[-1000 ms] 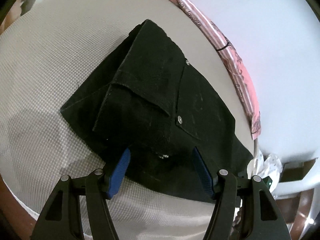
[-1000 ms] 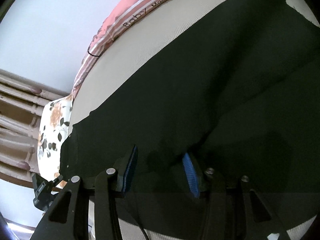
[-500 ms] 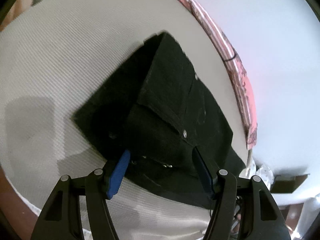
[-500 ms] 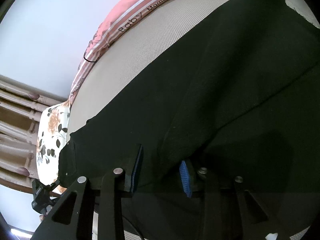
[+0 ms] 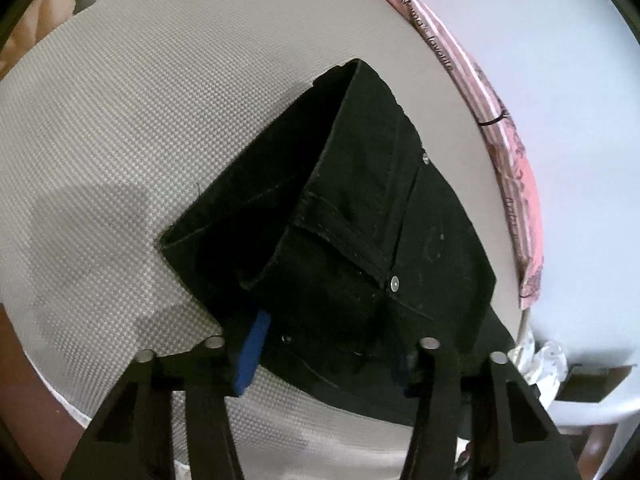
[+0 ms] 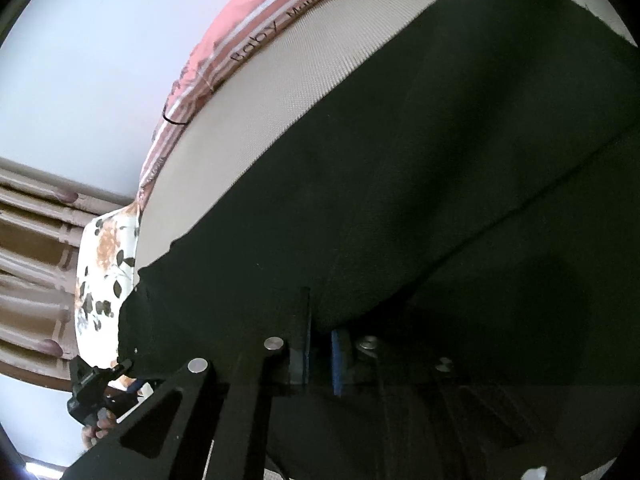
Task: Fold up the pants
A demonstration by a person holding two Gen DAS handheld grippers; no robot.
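Observation:
Black pants [image 5: 360,232] lie partly folded on a beige textured surface [image 5: 120,140], waistband end with metal rivets near me. My left gripper [image 5: 326,354] is open, its blue pads astride the near edge of the waist; the right pad is half hidden in the cloth. In the right wrist view the pants [image 6: 440,200] fill most of the frame. My right gripper [image 6: 320,344] is shut on a fold of the black cloth, which rises from between the pads.
A pink striped cloth with lettering [image 5: 508,152] lines the far edge of the surface, also seen in the right wrist view [image 6: 256,40]. A floral cloth [image 6: 100,280] hangs at the left end. A pale wall [image 5: 560,60] stands behind.
My right gripper has closed from open onto a fold of the pants. My left gripper has shifted closer over the waist end and stays open.

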